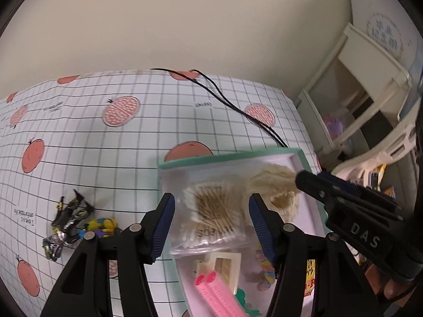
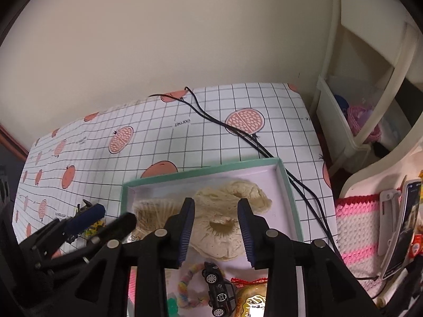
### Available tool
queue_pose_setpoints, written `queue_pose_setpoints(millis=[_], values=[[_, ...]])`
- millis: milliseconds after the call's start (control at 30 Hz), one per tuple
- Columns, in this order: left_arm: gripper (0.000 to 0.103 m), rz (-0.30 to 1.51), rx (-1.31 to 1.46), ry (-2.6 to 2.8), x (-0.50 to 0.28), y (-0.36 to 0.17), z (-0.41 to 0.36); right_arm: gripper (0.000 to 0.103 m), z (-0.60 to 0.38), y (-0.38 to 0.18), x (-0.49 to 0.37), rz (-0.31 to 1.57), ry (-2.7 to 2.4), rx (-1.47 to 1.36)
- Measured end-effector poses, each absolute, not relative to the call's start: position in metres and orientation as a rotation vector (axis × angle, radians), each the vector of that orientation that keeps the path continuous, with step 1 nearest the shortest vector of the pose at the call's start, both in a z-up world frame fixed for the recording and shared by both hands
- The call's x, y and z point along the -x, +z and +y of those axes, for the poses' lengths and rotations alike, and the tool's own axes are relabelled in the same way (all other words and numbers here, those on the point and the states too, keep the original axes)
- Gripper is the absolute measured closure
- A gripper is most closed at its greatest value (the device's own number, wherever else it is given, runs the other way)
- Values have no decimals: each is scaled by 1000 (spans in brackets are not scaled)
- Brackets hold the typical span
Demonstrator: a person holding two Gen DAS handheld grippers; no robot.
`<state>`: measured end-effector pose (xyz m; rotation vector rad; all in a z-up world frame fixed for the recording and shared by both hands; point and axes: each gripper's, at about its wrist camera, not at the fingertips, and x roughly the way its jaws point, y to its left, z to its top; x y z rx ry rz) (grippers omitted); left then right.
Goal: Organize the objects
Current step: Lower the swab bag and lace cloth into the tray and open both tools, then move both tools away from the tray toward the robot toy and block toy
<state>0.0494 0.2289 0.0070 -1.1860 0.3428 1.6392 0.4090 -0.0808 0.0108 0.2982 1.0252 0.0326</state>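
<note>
A teal-rimmed box [image 1: 224,155] [image 2: 201,170] lies on the checked tablecloth. In it are a clear bag of cotton swabs [image 1: 211,211] and a cream frilly scrunchie [image 2: 224,224] [image 1: 275,185]. My left gripper [image 1: 211,200] [image 2: 116,215] hangs open over the swab bag, which lies below its fingers and is not pinched. My right gripper [image 2: 215,206] [image 1: 309,181] is open above the scrunchie, whose fabric rests in the box beneath the jaws. Lower in the box lie pink hair rollers [image 1: 219,295], a cream hair clip [image 1: 224,264], a candy bracelet [image 2: 187,285], a black toy car [image 2: 219,290] and a snack packet [image 2: 251,298].
Black-wrapped candies [image 1: 68,211] and small colourful clips [image 1: 101,225] lie on the cloth left of the box. A black cable [image 1: 238,105] runs from the wall past the box's far right corner. A cream shelf unit [image 1: 357,92] and a pink-and-white crochet basket [image 2: 357,237] stand to the right.
</note>
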Motion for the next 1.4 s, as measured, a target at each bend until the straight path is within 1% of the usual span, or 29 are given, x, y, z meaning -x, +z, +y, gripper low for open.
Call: queue_pose_setpoints(millis=[33,67,167,300,433,467,500,533,667,767,933,1133,1200,1400], values=[[43,334,1191,1648,-45,8,227,62,-81,12,-409,1023,33,-299],[43,328,1196,1662,-41,9,225,56,-81,13,-408,1021,34,-299],[41,312,1216,1713,-27,11,219,47,-80,13,-408,1020,35,-298],[39,295,1238,1754,-13,10,214,42,-80,12,-409,1023,33,-301],[39,310,1252,1795,-7,8,210,34,-79,11,-409,1028,38,-308],[35,313,1257,1799,-6,7,210,32,-79,11,-409,1029,40,-308],[26,314,1262,1805,-5,5,210,32,-78,10,-409,1031,42,-307],[23,311,1262,1809,-4,5,210,30,-77,10,-409,1032,46,-305],[23,319,1254,1829,-3,7,208,22,-73,10,-409,1030,57,-296],[17,323,1248,1850,0,7,206,18,-72,11,-409,1027,57,-291],[16,306,1275,1859,6,3,202,8,-71,10,-409,1029,56,-291],[15,305,1275,1874,11,3,200,4,-70,8,-409,1035,54,-295],[6,300,1272,1885,13,4,197,3,-69,7,-409,1036,53,-295],[5,280,1276,1906,22,4,190,0,-64,7,-409,1043,53,-289]])
